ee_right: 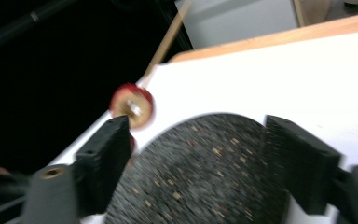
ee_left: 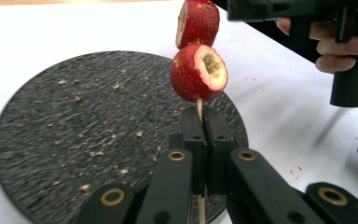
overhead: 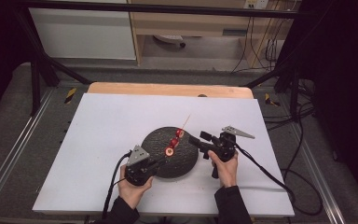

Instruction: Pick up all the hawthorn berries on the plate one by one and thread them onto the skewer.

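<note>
A thin wooden skewer (overhead: pixel 185 123) carries three red cored fruits (overhead: pixel 174 142) and slants up over a round black slate plate (overhead: pixel 182 163). My left gripper (overhead: pixel 162 160) is shut on the skewer's lower end. In the left gripper view its jaws (ee_left: pixel 200 123) pinch the stick just below the lowest fruit (ee_left: pixel 198 72), with a second fruit (ee_left: pixel 196 21) above. My right gripper (overhead: pixel 192 138) is open, close to the right of the top fruit. In the right gripper view (ee_right: pixel 196 126) a fruit (ee_right: pixel 131 105) sits beside its left jaw, outside the gap.
The plate (ee_left: pixel 74 140) lies on a white board (overhead: pixel 107 140) and is strewn with small crumbs. A wooden table edge (overhead: pixel 168 88) runs along the back. Cables (overhead: pixel 265 172) trail from both grippers toward the near edge. Black frame legs stand at both back corners.
</note>
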Demonstrator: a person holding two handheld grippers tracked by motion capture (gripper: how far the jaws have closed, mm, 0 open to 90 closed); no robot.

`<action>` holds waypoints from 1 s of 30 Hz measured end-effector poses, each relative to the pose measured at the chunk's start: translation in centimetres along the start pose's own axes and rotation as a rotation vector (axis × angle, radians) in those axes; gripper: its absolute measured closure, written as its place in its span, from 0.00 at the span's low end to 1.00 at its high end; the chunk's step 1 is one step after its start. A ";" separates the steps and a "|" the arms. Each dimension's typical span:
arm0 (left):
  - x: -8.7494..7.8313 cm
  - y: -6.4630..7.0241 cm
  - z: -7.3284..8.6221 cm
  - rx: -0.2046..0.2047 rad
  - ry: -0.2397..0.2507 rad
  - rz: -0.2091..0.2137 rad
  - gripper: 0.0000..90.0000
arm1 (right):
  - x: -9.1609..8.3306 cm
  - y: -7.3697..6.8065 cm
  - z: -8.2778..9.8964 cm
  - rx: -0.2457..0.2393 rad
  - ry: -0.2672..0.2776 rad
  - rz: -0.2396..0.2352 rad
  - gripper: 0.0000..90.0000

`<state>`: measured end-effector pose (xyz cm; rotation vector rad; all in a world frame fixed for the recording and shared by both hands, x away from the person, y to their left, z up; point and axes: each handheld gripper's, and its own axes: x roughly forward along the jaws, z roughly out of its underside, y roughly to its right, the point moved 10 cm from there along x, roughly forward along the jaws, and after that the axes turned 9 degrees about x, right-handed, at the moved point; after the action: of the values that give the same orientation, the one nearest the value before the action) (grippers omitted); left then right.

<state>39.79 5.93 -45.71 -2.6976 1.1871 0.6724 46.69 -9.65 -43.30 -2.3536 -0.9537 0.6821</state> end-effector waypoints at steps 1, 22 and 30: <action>-0.1 -0.2 0.0 -0.001 -0.002 0.002 0.98 | -0.1 0.3 0.2 -0.014 -0.013 0.013 0.22; -2.1 -2.8 0.2 0.054 -0.102 0.021 0.98 | -3.6 5.3 3.8 -0.259 -0.249 0.174 0.02; -2.0 -4.0 -0.4 0.071 -0.154 0.019 0.98 | -5.7 6.9 5.3 -0.296 -0.288 0.179 0.01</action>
<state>41.65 9.84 -44.72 -2.5281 1.1759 0.8085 43.20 -16.72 -50.01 -2.6730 -1.0315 1.0343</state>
